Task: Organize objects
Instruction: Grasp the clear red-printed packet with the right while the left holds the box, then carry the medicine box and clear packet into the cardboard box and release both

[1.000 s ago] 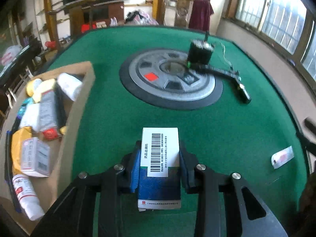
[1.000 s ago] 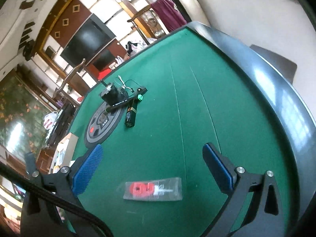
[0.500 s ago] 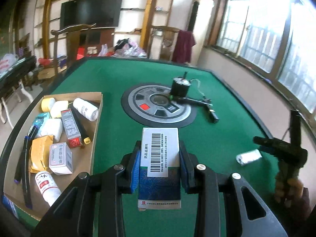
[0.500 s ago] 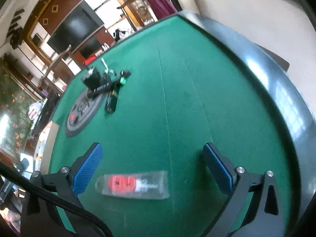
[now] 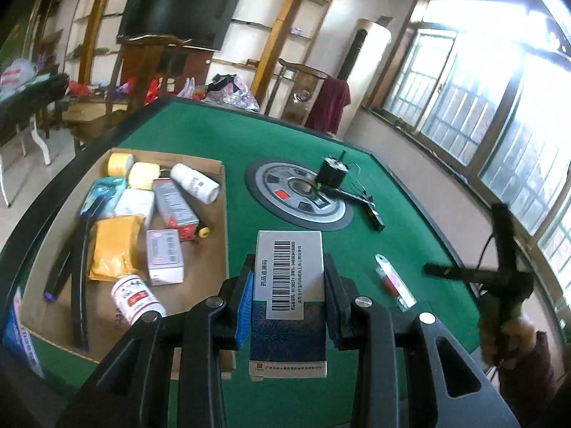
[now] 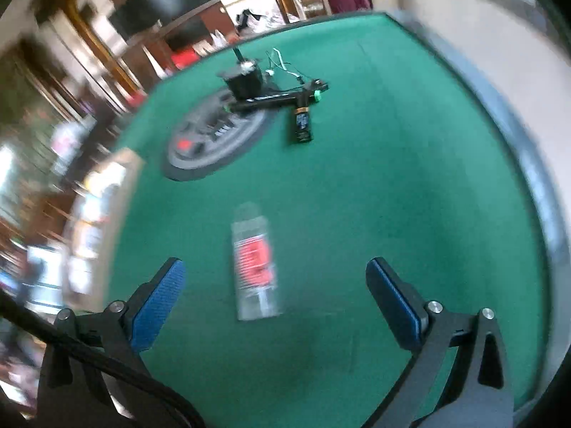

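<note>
Meanwhile the left claw (image 5: 288, 299) clamps a medicine box (image 5: 289, 306), while the right claw (image 6: 273, 285) gapes wide, empty.

Left gripper (image 5: 288, 297) angled downward, blue pads clamped on both sides of a held box. Right gripper (image 6: 273, 283) tilted steeply down, jaws spread wide, nothing between the pads.
</note>
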The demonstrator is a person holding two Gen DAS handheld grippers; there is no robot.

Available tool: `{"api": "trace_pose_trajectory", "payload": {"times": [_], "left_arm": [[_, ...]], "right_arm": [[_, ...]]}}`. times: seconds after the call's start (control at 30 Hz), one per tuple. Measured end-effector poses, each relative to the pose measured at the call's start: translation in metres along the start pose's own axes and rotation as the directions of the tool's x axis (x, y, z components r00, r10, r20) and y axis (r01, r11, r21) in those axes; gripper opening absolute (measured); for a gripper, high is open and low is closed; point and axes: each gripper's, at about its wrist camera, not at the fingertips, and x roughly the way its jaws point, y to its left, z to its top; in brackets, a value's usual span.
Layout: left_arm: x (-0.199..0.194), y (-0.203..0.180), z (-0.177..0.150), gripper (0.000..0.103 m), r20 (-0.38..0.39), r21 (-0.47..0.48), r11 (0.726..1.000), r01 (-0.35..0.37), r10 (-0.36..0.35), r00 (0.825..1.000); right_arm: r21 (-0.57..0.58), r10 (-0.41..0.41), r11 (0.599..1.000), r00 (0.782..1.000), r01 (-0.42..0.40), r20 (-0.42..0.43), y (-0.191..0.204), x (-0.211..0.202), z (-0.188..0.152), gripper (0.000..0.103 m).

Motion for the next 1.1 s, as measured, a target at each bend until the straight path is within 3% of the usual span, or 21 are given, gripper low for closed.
{"api": "trace_pose_trajectory", "payload": {"times": [0.1, 0.2, 0.3, 0.4, 0.43, 0.6, 0.77, 0.97, 1.1], "left_arm": [[0.004, 0.011, 0.001, 0.029, -0.004, -0.018, 1.0, -0.007, 0.007, 1.0], [0.006, 0.026, 0.003, 0.029, -0.015, -0.036, 0.999, -0.026, 0.026, 1.0], [0.001, 0.043, 0.004, 0.029, -0.003, -0.045, 0.997, -0.067, 0.067, 0.998], [-0.008, 0.062, 0.005, 0.029, 0.002, -0.052, 0.993, -0.11, 0.111, 0.994], [-0.012, 0.067, 0.005, 0.029, 0.012, -0.051, 0.99, -0.129, 0.13, 0.991], [-0.032, 0.101, 0.008, 0.029, 0.06, -0.046, 0.968, -0.247, 0.25, 0.966], [-0.034, 0.133, 0.006, 0.029, 0.015, -0.102, 0.954, -0.283, 0.286, 0.958], [-0.019, 0.137, -0.004, 0.029, -0.065, -0.119, 0.962, -0.247, 0.241, 0.968], [0.0, 0.133, -0.009, 0.029, -0.134, -0.102, 0.96, -0.261, 0.246, 0.96]], "right_arm": [[-0.101, -0.099, 0.99, 0.995, 0.095, -0.034, 0.028, 0.022, -0.001, 0.1], [-0.172, -0.172, 0.972, 0.984, 0.162, -0.046, 0.045, 0.045, -0.002, 0.092], [-0.222, -0.253, 0.946, 0.966, 0.235, -0.056, 0.051, 0.064, -0.006, 0.065], [-0.174, -0.222, 0.961, 0.975, 0.214, -0.028, 0.043, 0.064, -0.006, 0.038], [-0.158, -0.217, 0.965, 0.976, 0.211, -0.021, 0.041, 0.062, -0.006, 0.025], [-0.067, -0.068, 0.996, 0.998, 0.066, -0.015, 0.03, 0.053, -0.011, 0.025], [-0.023, 0.083, 0.996, 0.997, -0.083, 0.0, 0.041, 0.038, -0.011, 0.025], [-0.08, 0.242, 0.967, 0.97, -0.241, 0.004, 0.091, 0.019, -0.003, 0.025], [-0.1, 0.354, 0.929, 0.934, -0.357, -0.046, 0.135, 0.023, 0.006, 0.025]]}}
